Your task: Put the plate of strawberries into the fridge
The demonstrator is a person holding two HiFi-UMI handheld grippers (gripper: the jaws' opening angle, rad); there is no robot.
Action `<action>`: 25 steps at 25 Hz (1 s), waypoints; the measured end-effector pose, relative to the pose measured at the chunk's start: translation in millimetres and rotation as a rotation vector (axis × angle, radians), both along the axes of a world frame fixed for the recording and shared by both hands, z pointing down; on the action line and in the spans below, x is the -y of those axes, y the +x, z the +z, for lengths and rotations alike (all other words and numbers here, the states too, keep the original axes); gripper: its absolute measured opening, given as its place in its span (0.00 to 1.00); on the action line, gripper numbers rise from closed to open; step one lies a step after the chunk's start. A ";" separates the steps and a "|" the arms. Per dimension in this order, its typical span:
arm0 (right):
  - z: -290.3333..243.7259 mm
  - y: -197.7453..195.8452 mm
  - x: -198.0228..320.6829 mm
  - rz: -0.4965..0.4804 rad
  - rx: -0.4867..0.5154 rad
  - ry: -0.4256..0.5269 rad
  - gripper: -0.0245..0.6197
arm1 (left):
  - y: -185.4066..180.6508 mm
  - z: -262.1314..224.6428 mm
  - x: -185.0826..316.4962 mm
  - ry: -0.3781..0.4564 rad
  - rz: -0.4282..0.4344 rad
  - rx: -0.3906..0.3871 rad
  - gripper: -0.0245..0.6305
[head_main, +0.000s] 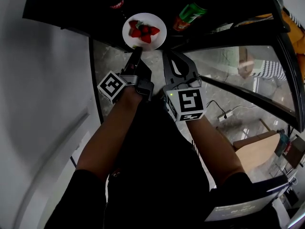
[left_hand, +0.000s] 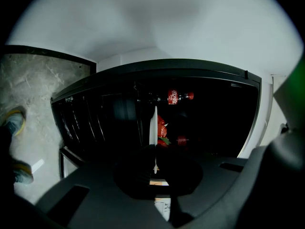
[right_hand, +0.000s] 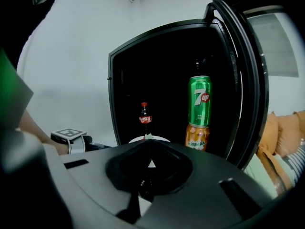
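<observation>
plate at the fridge mouth, held by its near rim

the left gripper is clamped on the near rim of the plate of strawberries. the plate reaches straight ahead of it into the open fridge, between the cola bottle and the 7up can stacked on a mirinda can. the right gripper hangs just beside, jaws closed on nothing. i cannot tell whether the plate touches the shelf. the gap ahead looks clear.

head: steeply down | gripper views: close, facing fridge | shared: fridge interior
</observation>
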State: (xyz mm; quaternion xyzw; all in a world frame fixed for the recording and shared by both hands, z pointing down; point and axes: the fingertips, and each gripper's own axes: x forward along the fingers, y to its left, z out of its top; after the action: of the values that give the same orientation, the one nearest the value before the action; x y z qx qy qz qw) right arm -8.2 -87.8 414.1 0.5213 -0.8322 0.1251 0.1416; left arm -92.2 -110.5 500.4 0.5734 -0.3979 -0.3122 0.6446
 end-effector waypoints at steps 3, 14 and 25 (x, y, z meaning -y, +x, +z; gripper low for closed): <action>1.8 0.0 4.6 0.000 0.006 -0.002 0.04 | 1.4 3.1 7.8 -0.001 -0.005 -0.007 0.05; 11.6 5.1 0.6 0.022 0.009 -0.007 0.04 | 2.7 14.2 13.8 -0.008 -0.031 -0.036 0.05; 15.9 6.7 3.1 0.032 0.021 -0.003 0.04 | 2.0 24.5 18.0 -0.004 -0.037 -0.003 0.05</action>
State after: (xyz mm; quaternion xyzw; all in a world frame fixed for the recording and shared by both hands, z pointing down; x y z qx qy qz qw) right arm -1.5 -90.9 430.0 0.5330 -0.8251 0.1340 0.1315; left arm -90.3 -128.5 525.0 0.5642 -0.4080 -0.3241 0.6404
